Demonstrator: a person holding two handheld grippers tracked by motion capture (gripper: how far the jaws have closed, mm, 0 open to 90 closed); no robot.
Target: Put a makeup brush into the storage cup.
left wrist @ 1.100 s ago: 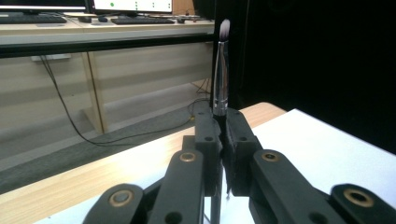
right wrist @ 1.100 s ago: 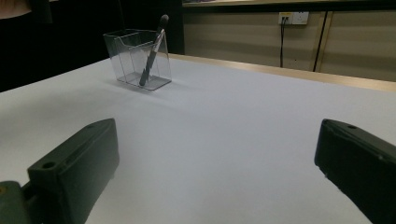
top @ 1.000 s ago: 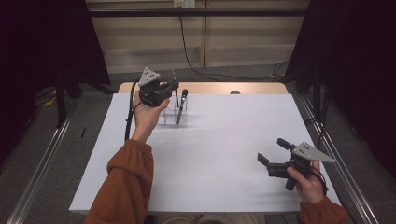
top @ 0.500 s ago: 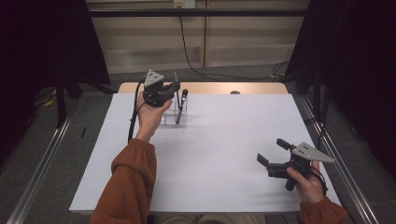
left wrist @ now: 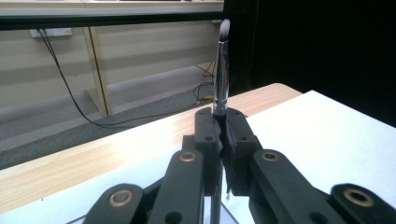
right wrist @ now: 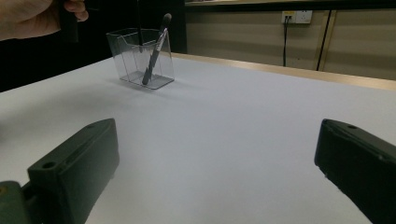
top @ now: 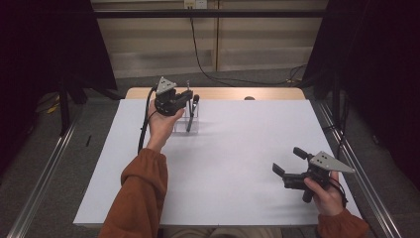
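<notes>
High view: white rectangular table point(top: 223, 163) with a bare wooden strip along its far edge. Left gripper point(top: 184, 97), black with a grey three-cornered plate, held above a small clear plastic holder point(top: 187, 124) near the far left of the table; a slim brush with a silver ferrule point(top: 188, 88) stands upright at its jaws, over the holder. A dark pen-like stick point(top: 192, 111) leans inside the holder. Right gripper point(top: 287, 161), same make, near the table's right front, well apart from the holder.

Left gripper view: jaws closed tight on the brush's point(left wrist: 220, 70) dark handle; pale bristle tip pointing up.

Right gripper view: jaws spread wide, nothing between them. Holder point(right wrist: 142, 58) far off on the table, the dark stick point(right wrist: 155, 49) tilted inside; the person's left hand point(right wrist: 39, 16) above it.
</notes>
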